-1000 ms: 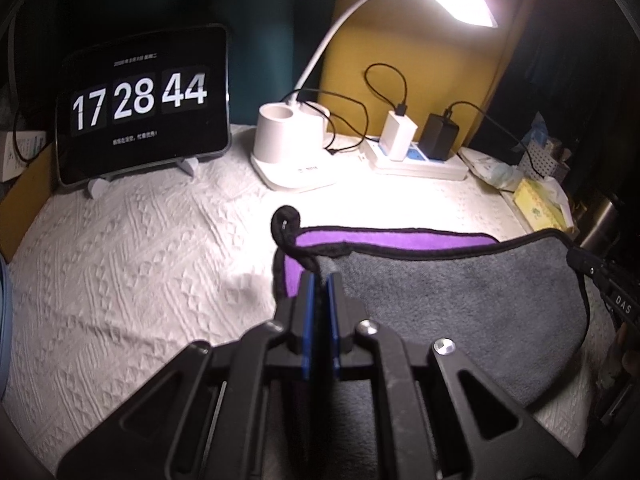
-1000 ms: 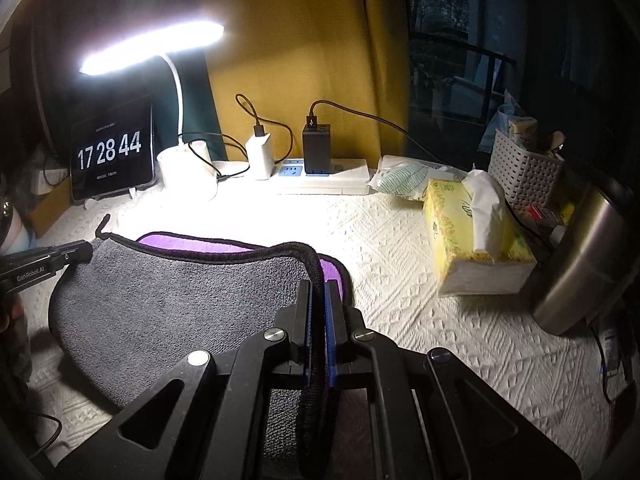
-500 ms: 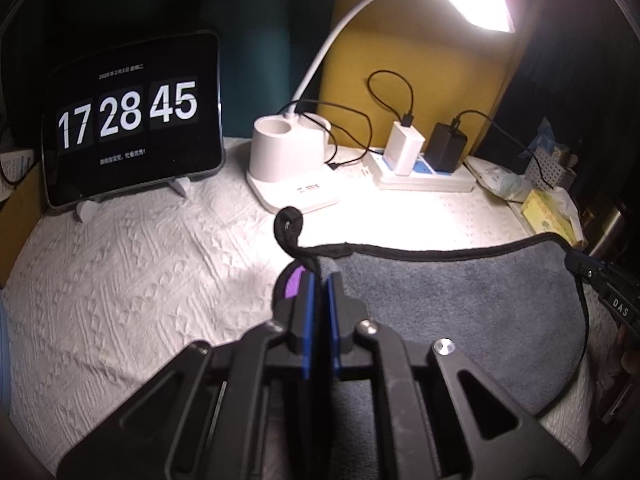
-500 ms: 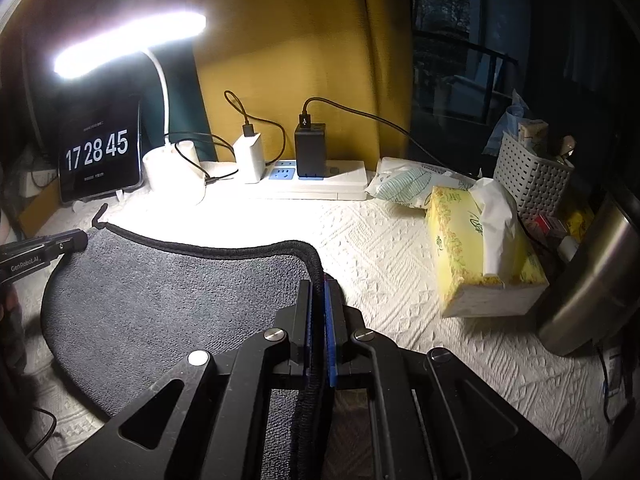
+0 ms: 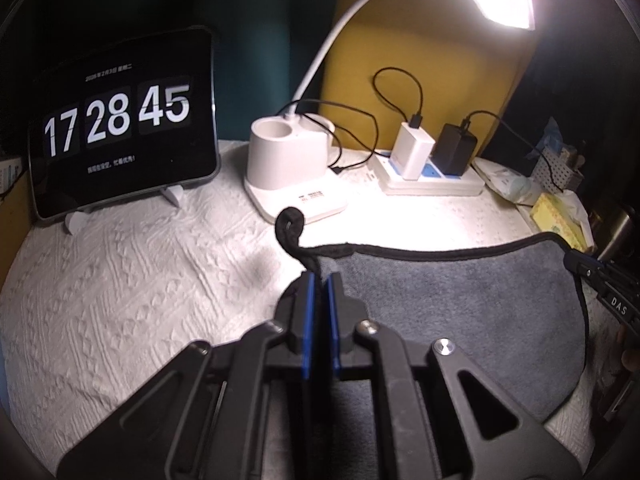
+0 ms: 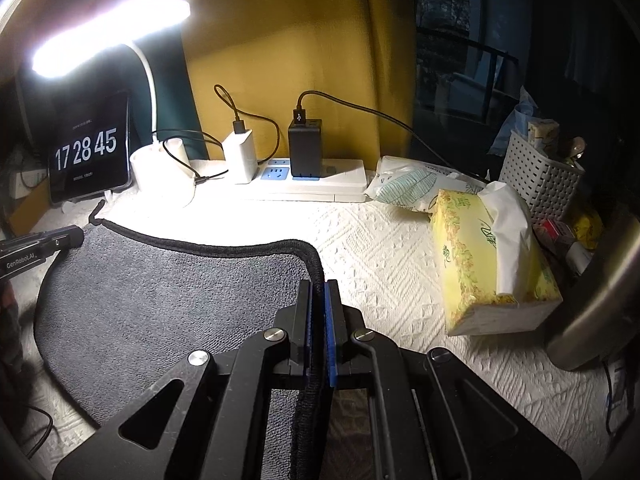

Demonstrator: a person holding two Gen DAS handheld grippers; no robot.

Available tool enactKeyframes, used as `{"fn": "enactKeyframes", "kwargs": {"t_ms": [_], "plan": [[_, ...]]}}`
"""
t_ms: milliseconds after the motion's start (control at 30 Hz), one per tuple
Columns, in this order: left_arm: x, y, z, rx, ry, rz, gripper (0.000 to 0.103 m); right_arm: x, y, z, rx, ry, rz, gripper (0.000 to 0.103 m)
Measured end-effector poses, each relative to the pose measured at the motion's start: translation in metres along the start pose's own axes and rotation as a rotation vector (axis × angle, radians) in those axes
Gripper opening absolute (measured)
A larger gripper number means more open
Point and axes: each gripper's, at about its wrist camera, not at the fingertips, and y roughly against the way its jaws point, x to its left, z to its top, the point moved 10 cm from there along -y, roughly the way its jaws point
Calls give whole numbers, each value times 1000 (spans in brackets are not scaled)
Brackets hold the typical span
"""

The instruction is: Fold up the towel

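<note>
A grey towel (image 5: 452, 304) with black trim lies folded over on the white textured cloth; its purple side is hidden. My left gripper (image 5: 320, 280) is shut on the towel's near left corner, by the black hanging loop (image 5: 289, 224). My right gripper (image 6: 318, 286) is shut on the towel's (image 6: 168, 288) right corner along the black trim. Each gripper shows at the edge of the other's view: the right one in the left wrist view (image 5: 600, 280), the left one in the right wrist view (image 6: 40, 244).
Along the back stand a tablet clock (image 5: 120, 120), a white lamp base (image 5: 288, 160) and a power strip with chargers (image 6: 304, 180). A yellow tissue box (image 6: 488, 260), a white basket (image 6: 540, 176) and a steel flask (image 6: 600, 304) sit at the right.
Both grippers have carried the towel's held edge forward toward the lamp; the grey half now covers the purple side that showed a second ago.
</note>
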Motion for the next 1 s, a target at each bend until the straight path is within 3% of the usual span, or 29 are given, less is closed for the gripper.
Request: {"fn": "enactKeyframes", "kwargs": {"t_ms": [367,767,1000], "plan": [[8,-28,-1,31,4,3,7,-5,-28,-1,34,-2,-5,7],[13,-56,-20,115,8,13,7,-10,-59,-17,105,-17,-4,7],[10,-62,-19,127,-32,33,9,-13,-69,-25,146,-27,-7,7]]}}
